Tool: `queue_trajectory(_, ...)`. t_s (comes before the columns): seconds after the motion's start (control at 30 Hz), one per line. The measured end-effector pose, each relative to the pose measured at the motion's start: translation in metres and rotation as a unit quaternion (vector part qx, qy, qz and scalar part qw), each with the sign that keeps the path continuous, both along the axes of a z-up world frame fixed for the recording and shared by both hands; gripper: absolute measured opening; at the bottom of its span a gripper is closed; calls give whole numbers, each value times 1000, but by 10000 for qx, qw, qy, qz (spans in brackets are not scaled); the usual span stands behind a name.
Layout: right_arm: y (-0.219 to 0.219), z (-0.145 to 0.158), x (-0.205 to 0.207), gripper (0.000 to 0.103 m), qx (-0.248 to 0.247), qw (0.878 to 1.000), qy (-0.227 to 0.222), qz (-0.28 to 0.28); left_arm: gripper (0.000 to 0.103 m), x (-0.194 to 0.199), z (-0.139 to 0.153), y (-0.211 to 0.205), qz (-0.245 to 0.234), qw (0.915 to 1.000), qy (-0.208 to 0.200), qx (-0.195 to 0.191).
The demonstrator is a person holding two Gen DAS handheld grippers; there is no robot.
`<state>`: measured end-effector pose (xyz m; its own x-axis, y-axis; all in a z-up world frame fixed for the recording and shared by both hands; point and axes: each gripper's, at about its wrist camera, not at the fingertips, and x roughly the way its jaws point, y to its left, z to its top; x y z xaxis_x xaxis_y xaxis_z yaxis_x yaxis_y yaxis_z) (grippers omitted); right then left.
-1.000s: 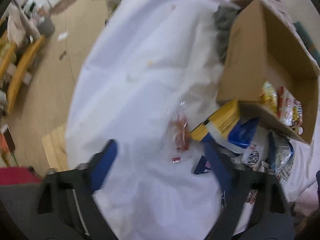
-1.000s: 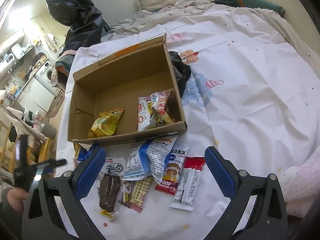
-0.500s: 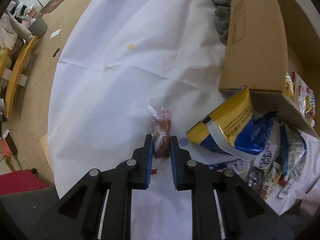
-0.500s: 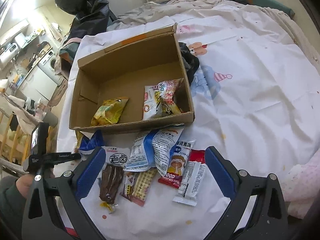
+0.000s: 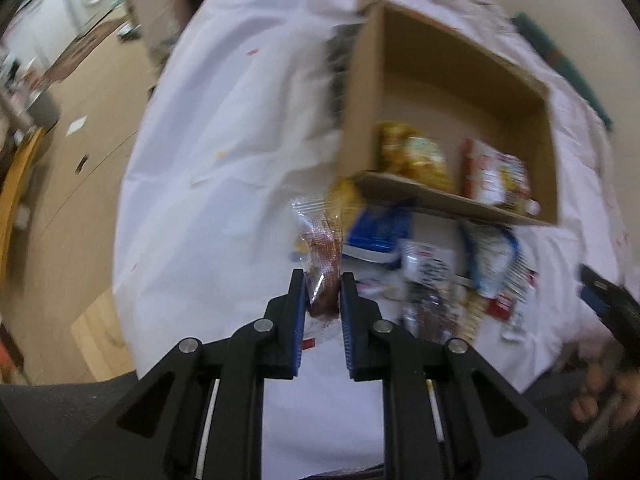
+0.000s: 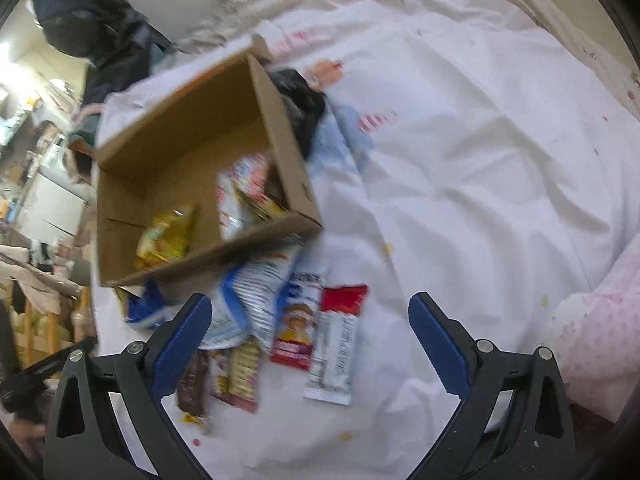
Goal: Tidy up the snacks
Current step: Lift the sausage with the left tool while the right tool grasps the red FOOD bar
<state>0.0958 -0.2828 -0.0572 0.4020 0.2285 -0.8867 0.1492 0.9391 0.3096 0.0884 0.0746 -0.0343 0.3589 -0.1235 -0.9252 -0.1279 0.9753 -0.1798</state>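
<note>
My left gripper (image 5: 322, 294) is clamped tight on a small clear-wrapped reddish-brown snack (image 5: 322, 264) — both blue pads (image 5: 298, 320) press its lower end, and the crinkled wrapper stands up past the fingertips, clear of the white bedsheet (image 5: 224, 128). Beyond and to the right of those fingers sits the open brown cardboard box (image 5: 448, 80), with a yellow snack bag (image 5: 416, 156) and a red-and-white snack bag (image 5: 496, 176) inside. My right gripper (image 6: 310, 334) is spread wide and has just been narrowing a little, gripping nothing — between its fingers lie loose packets on the sheet: a blue-and-white pouch (image 6: 256, 292), a red-topped white bar wrapper (image 6: 336, 340) and a dark brown bar (image 6: 194, 384).
</note>
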Motion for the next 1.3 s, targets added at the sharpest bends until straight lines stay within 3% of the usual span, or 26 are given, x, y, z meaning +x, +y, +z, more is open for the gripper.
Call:
queue_trajectory(0.07, -2, -22, 5, 65, 42, 9986, 521, -33, 13, 0, 1, -3, -142, 9999, -91, -38)
queue_trajectory(0.13, -2, -37, 8, 50, 53, 9963, 855, -75, 13, -3, 1, -8, -244, 9996, -153, -48)
queue_trajectory(0.43, 24, -70, 15, 50, -486, 9890, 1371, 274, 13, 2, -18, -8, -153, 9990, -22, -425)
queue_trajectory(0.5, 29, -74, 16, 45, -588, 9875, 1415, 360, 13, 0, -17, -9, -174, 9991, -75, -381)
queue_trajectory(0.53, 31, -75, 16, 32, -612, 9870, 1427, 412, 13, 0, -16, -10, -190, 9991, -90, -365)
queue_trajectory(0.57, 31, -74, 13, 32, -637, 9870, 1419, 413, 13, 1, -16, -10, -197, 9991, -91, -374)
queue_trajectory(0.63, 27, -69, 10, 32, -624, 9891, 1295, 323, 13, 2, -16, -11, -202, 9990, -87, -389)
queue_trajectory(0.83, 16, -16, -8, 32, -227, 9997, 56, 10, 13, 2, -15, -12, -212, 9990, -93, -392)
queue_trajectory(1.07, 28, 40, -12, 32, 526, 9899, -1292, 245, 13, 0, -13, -16, -222, 9992, -278, -172)
queue_trajectory(1.1, 29, 47, -11, 32, 574, 9879, -1395, 349, 13, 0, -13, -16, -204, 9992, -315, -147)
queue_trajectory(1.17, 38, 50, -8, 22, 752, 9856, -1418, 525, 13, -1, -11, -15, -174, 9990, -407, -114)
queue_trajectory(1.3, 49, 50, -3, 22, 855, 9840, -1396, 706, 13, -1, -4, -18, -218, 9982, -561, -5)
